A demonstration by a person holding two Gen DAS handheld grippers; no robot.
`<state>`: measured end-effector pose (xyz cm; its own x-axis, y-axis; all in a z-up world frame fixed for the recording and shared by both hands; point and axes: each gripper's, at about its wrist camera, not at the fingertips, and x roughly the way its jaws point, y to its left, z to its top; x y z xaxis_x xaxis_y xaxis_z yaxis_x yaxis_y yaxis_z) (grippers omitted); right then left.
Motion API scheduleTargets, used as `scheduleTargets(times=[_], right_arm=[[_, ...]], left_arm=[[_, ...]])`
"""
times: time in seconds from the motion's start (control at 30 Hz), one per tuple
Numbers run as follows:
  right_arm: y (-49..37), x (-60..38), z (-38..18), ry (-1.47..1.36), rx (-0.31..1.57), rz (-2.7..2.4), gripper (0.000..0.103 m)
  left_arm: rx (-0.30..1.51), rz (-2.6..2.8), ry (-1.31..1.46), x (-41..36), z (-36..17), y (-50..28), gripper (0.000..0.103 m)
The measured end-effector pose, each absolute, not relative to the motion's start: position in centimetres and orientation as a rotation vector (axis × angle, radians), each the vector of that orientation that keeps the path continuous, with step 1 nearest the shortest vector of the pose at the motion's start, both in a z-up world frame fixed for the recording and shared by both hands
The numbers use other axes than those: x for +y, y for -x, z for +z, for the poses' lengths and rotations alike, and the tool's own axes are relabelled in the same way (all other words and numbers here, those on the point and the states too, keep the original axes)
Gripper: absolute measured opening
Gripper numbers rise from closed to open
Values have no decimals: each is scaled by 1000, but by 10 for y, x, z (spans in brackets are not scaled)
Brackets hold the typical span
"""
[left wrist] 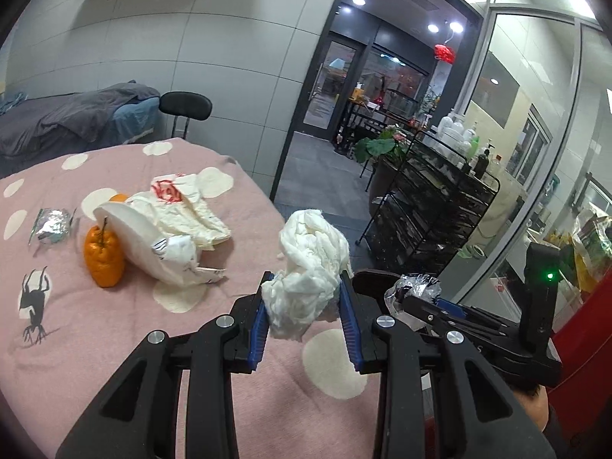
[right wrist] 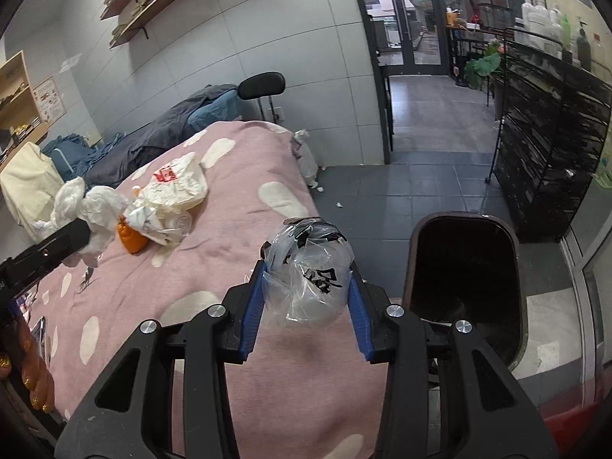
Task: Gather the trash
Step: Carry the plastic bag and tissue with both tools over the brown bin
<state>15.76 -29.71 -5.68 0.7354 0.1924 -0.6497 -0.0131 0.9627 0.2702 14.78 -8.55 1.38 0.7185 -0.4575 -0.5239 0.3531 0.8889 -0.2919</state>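
Note:
My left gripper is shut on a crumpled white tissue wad, held above the pink spotted blanket. My right gripper is shut on a clear plastic wrapper with black print, near the blanket's right edge. A dark open trash bin stands on the floor just right of that wrapper. In the left wrist view the right gripper shows at the right with the clear wrapper. On the blanket lie a white plastic bag with red print, an orange fruit and a foil wrapper.
A black wire shelf cart with bottles stands right of the bin on the grey tiled floor. Small scraps lie on the floor by the bed. A black chair back and a bed with grey covers are behind.

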Motion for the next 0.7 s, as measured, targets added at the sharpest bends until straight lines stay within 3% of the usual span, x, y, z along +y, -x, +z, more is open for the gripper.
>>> scheduleTargets(times=[0.3, 0.7], right_arm=[[-168, -356, -94, -292, 787, -48, 41], [-215, -407, -202, -316, 990, -206, 42]], left_arm=[[644, -553, 134, -130, 13, -160, 33], [675, -614, 83, -169, 7, -167, 33]])
